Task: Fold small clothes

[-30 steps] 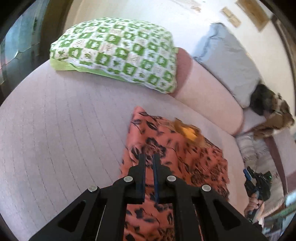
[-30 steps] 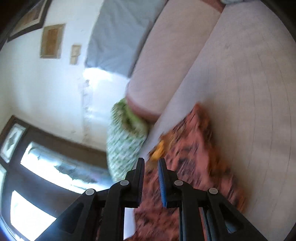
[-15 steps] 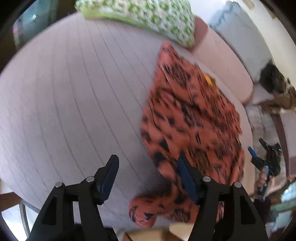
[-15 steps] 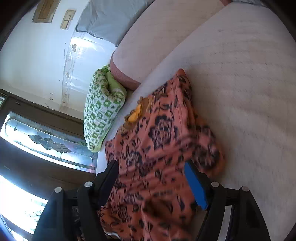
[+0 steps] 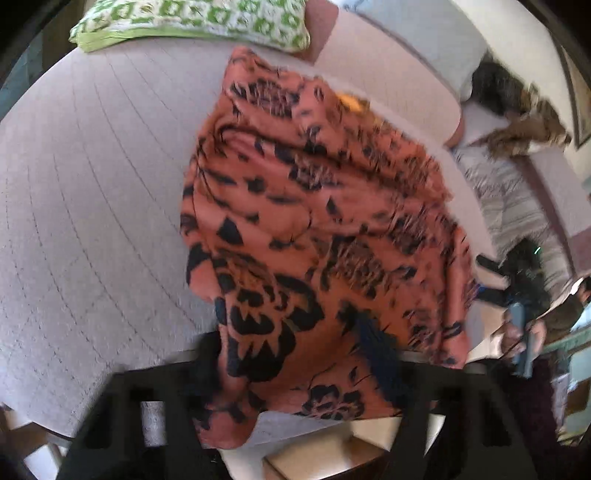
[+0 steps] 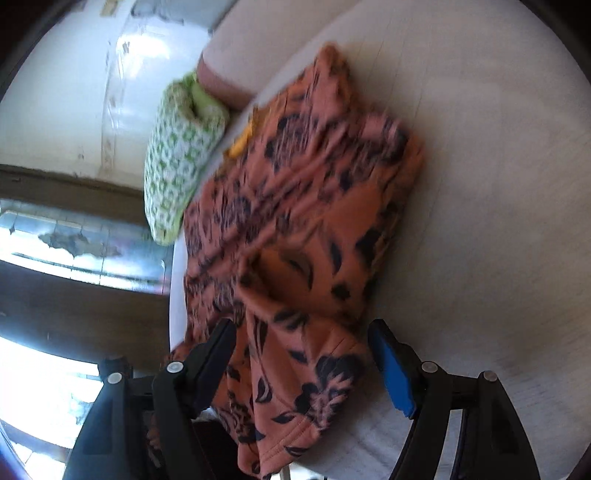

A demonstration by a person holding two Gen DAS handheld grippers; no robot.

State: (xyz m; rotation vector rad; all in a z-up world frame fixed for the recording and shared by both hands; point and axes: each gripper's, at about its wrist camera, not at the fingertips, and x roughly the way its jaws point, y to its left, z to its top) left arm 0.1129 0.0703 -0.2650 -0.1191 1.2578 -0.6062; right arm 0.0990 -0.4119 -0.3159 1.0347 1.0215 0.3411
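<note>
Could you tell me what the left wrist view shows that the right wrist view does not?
Only the left wrist view shows the grey cushion, the dark furry heap at the far end, and the right gripper seen from outside, off the bed's edge.

Only the right wrist view shows the bright window and the white wall; its open fingers, one with a blue pad, straddle the garment's hem.

Both show the orange floral garment spread on the pale bedspread, with the green-patterned pillow beyond it.
</note>
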